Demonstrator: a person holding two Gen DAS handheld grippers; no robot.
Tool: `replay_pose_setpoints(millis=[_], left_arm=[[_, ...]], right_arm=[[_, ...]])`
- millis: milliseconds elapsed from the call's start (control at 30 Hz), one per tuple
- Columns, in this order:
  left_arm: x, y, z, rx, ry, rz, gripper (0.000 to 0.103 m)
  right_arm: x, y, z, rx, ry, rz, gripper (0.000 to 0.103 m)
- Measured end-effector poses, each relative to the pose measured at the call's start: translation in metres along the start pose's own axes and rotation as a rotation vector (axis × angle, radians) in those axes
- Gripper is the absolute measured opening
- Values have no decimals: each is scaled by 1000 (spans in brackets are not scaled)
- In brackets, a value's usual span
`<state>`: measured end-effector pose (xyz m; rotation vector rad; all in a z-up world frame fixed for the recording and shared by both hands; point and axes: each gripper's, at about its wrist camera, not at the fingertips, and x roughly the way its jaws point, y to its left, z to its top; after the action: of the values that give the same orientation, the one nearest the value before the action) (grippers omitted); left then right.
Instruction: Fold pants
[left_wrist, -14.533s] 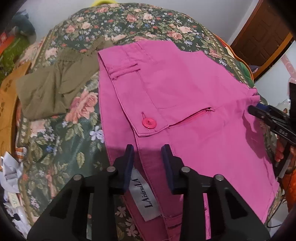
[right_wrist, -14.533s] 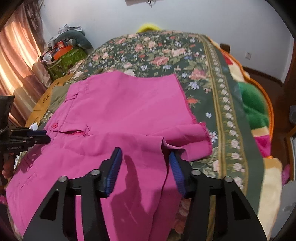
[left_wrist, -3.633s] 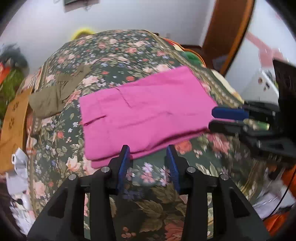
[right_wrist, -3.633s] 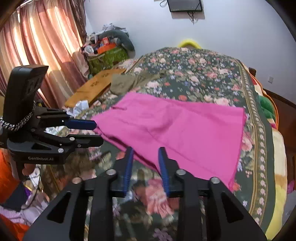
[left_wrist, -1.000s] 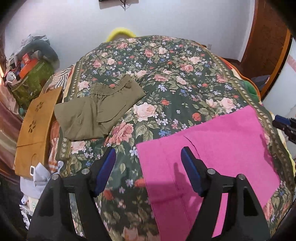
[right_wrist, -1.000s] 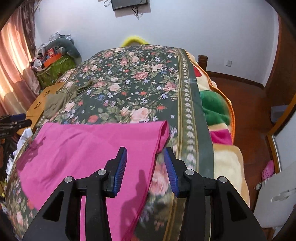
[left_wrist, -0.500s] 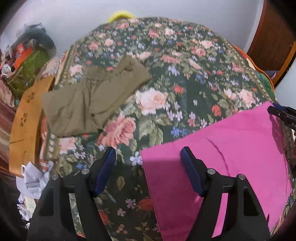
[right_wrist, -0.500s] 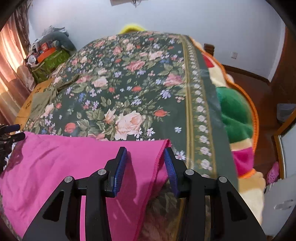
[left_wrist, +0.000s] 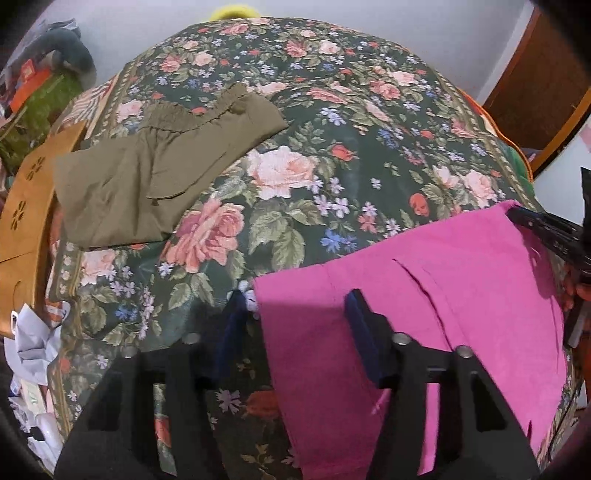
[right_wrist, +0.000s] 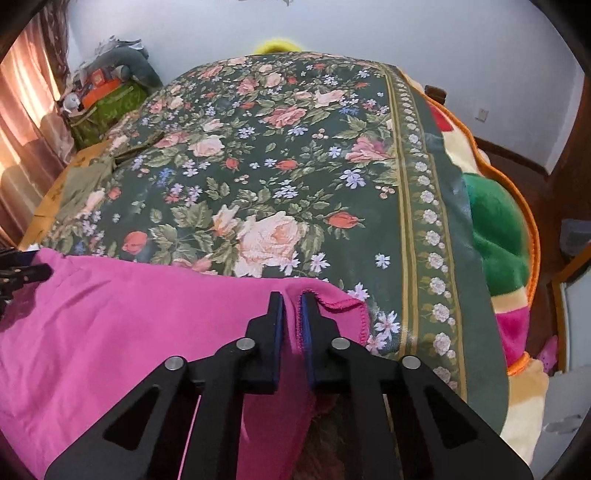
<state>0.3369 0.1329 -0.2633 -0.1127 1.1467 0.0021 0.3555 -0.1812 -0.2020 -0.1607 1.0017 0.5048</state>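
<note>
The pink pants (left_wrist: 443, 325) lie folded flat on the near end of the bed (left_wrist: 332, 110), on its dark green flowered bedspread (right_wrist: 295, 166), and both grippers are down on them. The right gripper (right_wrist: 291, 299) has its jaws pressed together on the pants' far right corner, a ridge of pink cloth squeezed up between the blue pads, with the stitched hem curling out just to the right of the pads. The left gripper (left_wrist: 295, 299) sits at the pants' far left corner with its jaws closing: one finger stands on the bedspread just left of the pants' edge, the other rests on the pink cloth, so the corner lies between them, and the pads do not yet press on it. From the left wrist view, the tips of the right gripper show at the pants' far right corner, with a bit of the person's hand (left_wrist: 576, 288) behind them. From the right wrist view, the left gripper's dark tips poke in at the pants' left edge. Beyond the pants, well apart from them toward the bed's left side, lies a folded olive garment (left_wrist: 147, 177). A seam or pocket line runs diagonally across the top layer of the pants.
</note>
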Motion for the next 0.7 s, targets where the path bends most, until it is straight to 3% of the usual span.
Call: replay_pose_setpoints(millis=[100, 333, 567, 700], left_arm=[[1, -8, -3, 49, 5, 34, 44], [-1, -6, -10, 46, -11, 60, 45], [-9, -4, -13, 22, -24, 77, 45], [-20, -7, -11, 34, -37, 110, 45]], right_arm=[[-1, 2, -1, -16, -33, -82, 3], [0, 0, -1, -27, -48, -156, 1], [-6, -4, 2, -2, -42, -149, 1], [-28, 5, 10, 0, -91, -118, 2]])
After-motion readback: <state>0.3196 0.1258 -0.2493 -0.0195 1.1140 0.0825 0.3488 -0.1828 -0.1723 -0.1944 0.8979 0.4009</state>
